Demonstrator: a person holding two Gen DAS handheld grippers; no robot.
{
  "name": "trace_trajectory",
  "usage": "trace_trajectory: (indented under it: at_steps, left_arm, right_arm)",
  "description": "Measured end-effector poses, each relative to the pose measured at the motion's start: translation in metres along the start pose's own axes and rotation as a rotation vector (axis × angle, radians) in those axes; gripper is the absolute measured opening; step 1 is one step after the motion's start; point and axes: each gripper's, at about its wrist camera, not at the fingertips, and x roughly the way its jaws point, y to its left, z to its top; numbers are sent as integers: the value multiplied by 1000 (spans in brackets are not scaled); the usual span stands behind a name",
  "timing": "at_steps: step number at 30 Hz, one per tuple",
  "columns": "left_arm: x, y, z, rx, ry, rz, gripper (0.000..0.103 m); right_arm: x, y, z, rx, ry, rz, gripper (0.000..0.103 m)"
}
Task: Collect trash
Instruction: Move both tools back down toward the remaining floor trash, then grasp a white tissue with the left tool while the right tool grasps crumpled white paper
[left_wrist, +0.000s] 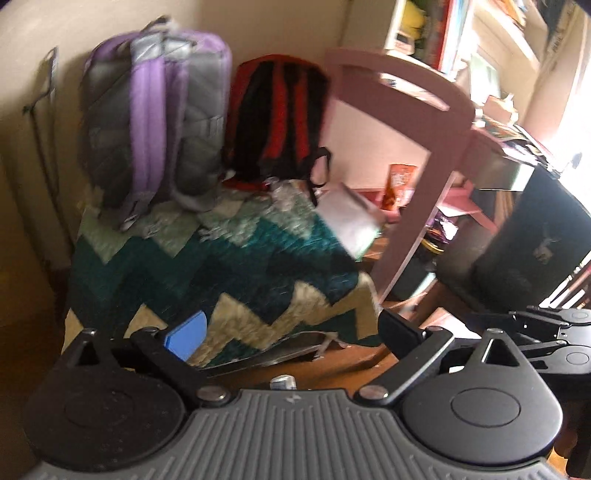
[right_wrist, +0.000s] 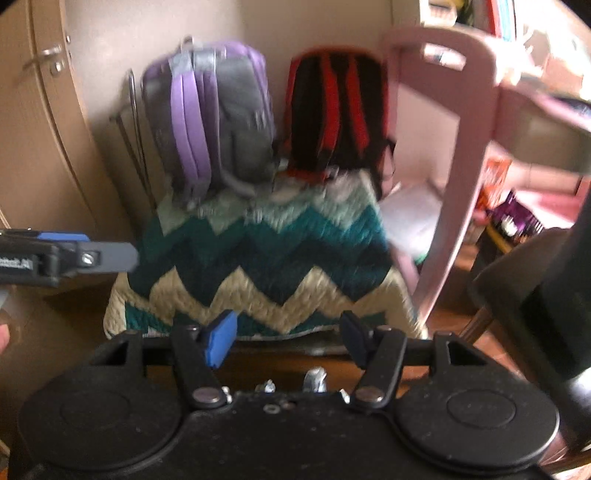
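My left gripper (left_wrist: 293, 336) is open, with a blue pad (left_wrist: 186, 338) on one finger and nothing between its jaws. Just below it a small white-and-blue scrap (left_wrist: 282, 382) lies on the brown floor, half hidden by the gripper body. My right gripper (right_wrist: 288, 341) is also open and holds nothing. Small crumpled silvery bits (right_wrist: 316, 378) lie on the floor right in front of its body. Both grippers point down at the front edge of a zigzag quilt (right_wrist: 266, 258). The left gripper (right_wrist: 74, 254) shows at the left edge of the right wrist view.
The teal and cream quilt (left_wrist: 207, 266) covers a low piece of furniture. A purple-grey backpack (left_wrist: 155, 122) and a red-black backpack (left_wrist: 280, 114) lean on the wall behind it. A pink plastic frame (left_wrist: 424, 155) and a dark boxy thing (left_wrist: 535, 240) stand to the right.
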Motion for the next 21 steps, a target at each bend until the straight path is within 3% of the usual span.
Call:
trace_trajectory:
  at_steps: [7,13,16,21]
  left_arm:
    - [55,68,-38,18,55,143,103]
    - [108,119,-70,33,154,180,103]
    - [138,137,-87,49,203,164,103]
    - [194,163,-120,91,319,155,103]
  right_arm:
    - [95,19,-33,-31,155,-12,61]
    - [174,34,-55,-63,233,17,61]
    - [209,44,-66,-96,272,29,61]
    - [272,55,-92,-166,400,42,61]
